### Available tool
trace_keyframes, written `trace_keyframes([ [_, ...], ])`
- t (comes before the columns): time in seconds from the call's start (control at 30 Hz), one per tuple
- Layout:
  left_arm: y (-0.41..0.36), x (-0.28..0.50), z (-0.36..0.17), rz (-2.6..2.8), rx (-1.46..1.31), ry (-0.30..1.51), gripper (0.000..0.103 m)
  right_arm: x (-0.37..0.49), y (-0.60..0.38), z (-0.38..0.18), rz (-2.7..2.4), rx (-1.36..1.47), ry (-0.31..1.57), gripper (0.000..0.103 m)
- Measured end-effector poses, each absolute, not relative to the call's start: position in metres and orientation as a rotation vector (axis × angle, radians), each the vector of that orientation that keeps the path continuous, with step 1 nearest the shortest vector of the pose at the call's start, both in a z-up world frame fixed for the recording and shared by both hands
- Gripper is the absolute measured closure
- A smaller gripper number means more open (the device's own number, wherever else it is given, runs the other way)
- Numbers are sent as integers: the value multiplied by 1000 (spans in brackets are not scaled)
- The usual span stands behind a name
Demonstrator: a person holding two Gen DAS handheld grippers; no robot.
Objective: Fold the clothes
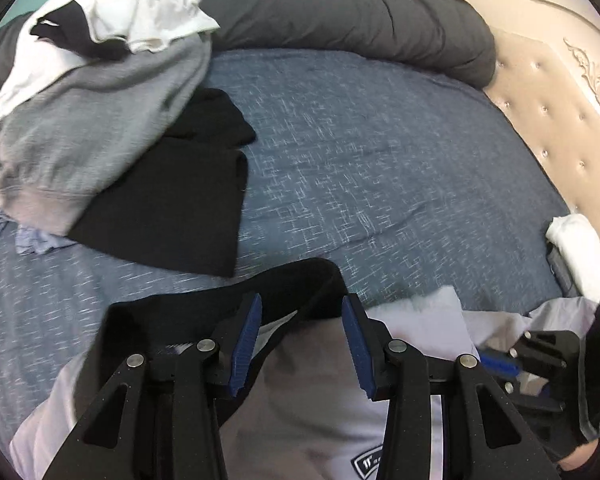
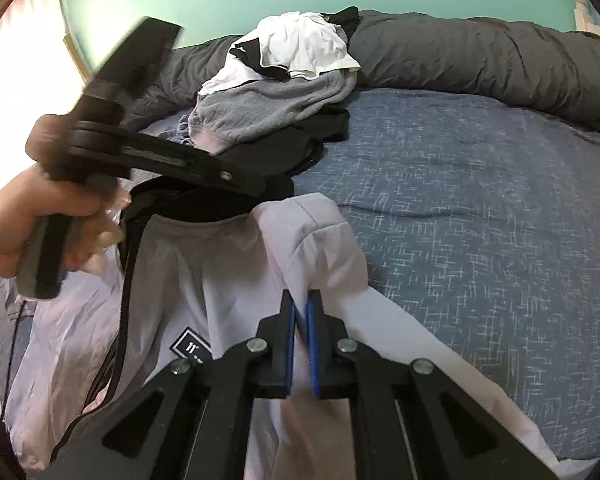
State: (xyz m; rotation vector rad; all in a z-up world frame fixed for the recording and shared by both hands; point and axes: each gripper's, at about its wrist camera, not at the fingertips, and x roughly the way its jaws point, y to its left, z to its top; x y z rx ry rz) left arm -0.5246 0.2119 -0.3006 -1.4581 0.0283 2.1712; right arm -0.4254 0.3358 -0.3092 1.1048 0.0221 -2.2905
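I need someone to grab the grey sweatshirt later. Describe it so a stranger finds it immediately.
Start at the blue patterned bedspread and go to the clothes heap by the dark grey rolled duvet. The grey sweatshirt lies under a crumpled white garment and over black clothing; it alone is heathered grey with a ribbed hem.

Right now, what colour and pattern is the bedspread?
The bedspread is blue with short white crosshatch flecks, clearest in the right wrist view.
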Motion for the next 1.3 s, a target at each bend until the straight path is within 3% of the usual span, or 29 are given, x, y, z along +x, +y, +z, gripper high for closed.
trace_keyframes([
  [0.03, 213, -526, -304, 2158, -1467, 8, 93, -424, 337, -309, -2288, 1103, 18, 99],
  [0.1, 212, -527, -308, 2133, -1475, -50, 99, -422, 340, -309, -2285, 1102, 13, 99],
  [0.2, 204, -525, -303, 2117, -1445, -144, 100, -419, 349, -310, -2294, 1109, 12, 100],
  [0.4, 156, -528, -279, 2127, -1346, -510, 100, -417, 375, -309, -2346, 1133, -48, 101],
  [0.6, 149, -528, -279, 2142, -1370, -598, 99, -431, 379, -304, -2383, 1161, -98, 101],
  [0.67, 149, -528, -281, 2182, -1401, -585, 98, -437, 373, -304, -2387, 1180, -80, 101],
  [0.73, 141, -530, -283, 2203, -1440, -599, 76, -445, 373, -306, -2410, 1227, -80, 100],
  [0.8, 127, -527, -279, 2229, -1438, -590, 64, -449, 380, -305, -2450, 1241, -149, 98],
  [0.87, 115, -520, -272, 2255, -1431, -554, 64, -448, 387, -301, -2475, 1226, -214, 96],
  [1.03, 55, -481, -259, 2319, -1432, -487, 64, -432, 404, -282, -2585, 1192, -245, 65],
  [1.17, 5, -448, -250, 2369, -1433, -434, 64, -413, 424, -265, -2577, 1154, -362, 64],
  [1.3, -48, -411, -243, 2419, -1442, -401, 64, -380, 425, -260, -2533, 1166, -391, 56],
])
